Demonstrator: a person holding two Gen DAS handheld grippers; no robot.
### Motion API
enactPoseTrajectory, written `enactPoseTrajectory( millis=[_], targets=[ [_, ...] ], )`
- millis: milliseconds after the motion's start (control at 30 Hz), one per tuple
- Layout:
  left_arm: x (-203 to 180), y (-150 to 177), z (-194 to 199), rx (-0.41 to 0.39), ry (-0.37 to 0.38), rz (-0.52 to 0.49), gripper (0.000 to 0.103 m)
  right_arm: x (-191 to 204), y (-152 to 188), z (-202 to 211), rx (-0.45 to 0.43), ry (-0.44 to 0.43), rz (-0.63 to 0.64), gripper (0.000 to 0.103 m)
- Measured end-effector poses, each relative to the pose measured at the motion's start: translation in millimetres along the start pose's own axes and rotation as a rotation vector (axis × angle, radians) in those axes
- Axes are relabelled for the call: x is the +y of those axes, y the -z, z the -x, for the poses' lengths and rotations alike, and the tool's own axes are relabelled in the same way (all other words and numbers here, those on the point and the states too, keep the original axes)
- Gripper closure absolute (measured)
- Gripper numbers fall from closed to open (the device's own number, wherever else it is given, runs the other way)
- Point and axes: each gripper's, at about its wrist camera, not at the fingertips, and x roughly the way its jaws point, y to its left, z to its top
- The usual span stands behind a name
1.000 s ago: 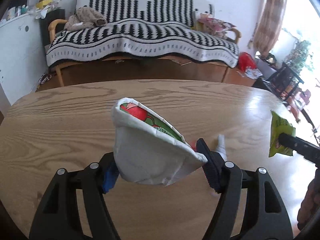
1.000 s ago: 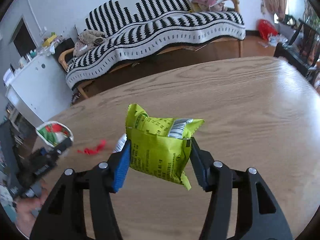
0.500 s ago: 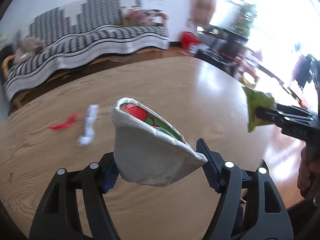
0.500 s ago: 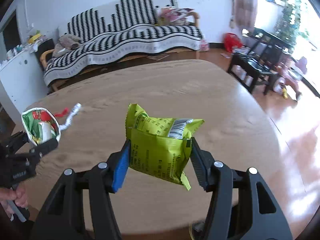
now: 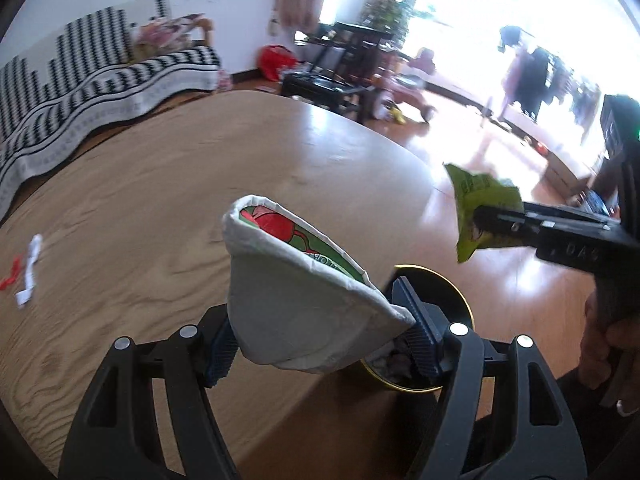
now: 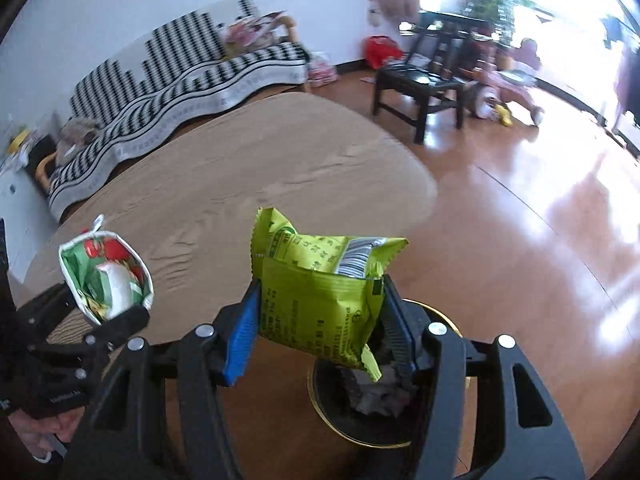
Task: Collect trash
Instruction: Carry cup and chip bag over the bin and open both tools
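My left gripper [image 5: 316, 334] clamps a crushed paper cup [image 5: 296, 300]; my right gripper [image 6: 320, 332] clamps a green snack wrapper [image 6: 320, 292] above the gold-rimmed trash bin [image 6: 360, 420].

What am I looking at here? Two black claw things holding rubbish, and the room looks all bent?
There is no robot: a person holds a hand-operated claw in each hand, and each claw has a wide-angle camera looking along its two fingers, which bends the room. The left gripper, in its own camera's picture, clamps a crumpled white cup with a red and green print inside. The right gripper, in its own picture, clamps a yellow-green snack bag. Each claw also shows at the edge of the other's picture. Both hang near the edge of a wooden table, above a gold-rimmed bin on the floor that already holds scraps. On the table lie a white paper strip and a red scrap.
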Motion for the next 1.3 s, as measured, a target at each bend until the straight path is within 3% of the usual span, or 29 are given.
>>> enactPoseTrajectory(
  millis=[200, 433, 1133, 1233, 1300],
  targets=[
    [-33.2, -3.6, -27.3, 0.028, 0.081, -0.053, 0.033, -47.8, 14.3, 10.8, 0.026, 0.052, -0.084, 0.046],
    [-65.3, 2.1, -55.8, 0.081, 0.162, -0.115, 0.033, -67.5, 20.2, -7.2, 0.111, 0.086, -0.118, 0.045],
    [-81.8, 3.1, -84.2, 0.127, 0.204, -0.151, 0.033, -68.0, 16.5, -13.0, 0.14, 0.101, -0.144, 0.044],
    [-83.5, 4.2, -86.4, 0.131, 0.212, -0.156, 0.031, -70.3, 16.0, -13.6, 0.141, 0.116, -0.15, 0.041],
    [-84.4, 4.7, -88.2, 0.134, 0.217, -0.157, 0.023, -73.4, 15.7, -13.9, 0.142, 0.116, -0.164, 0.032]
  ],
)
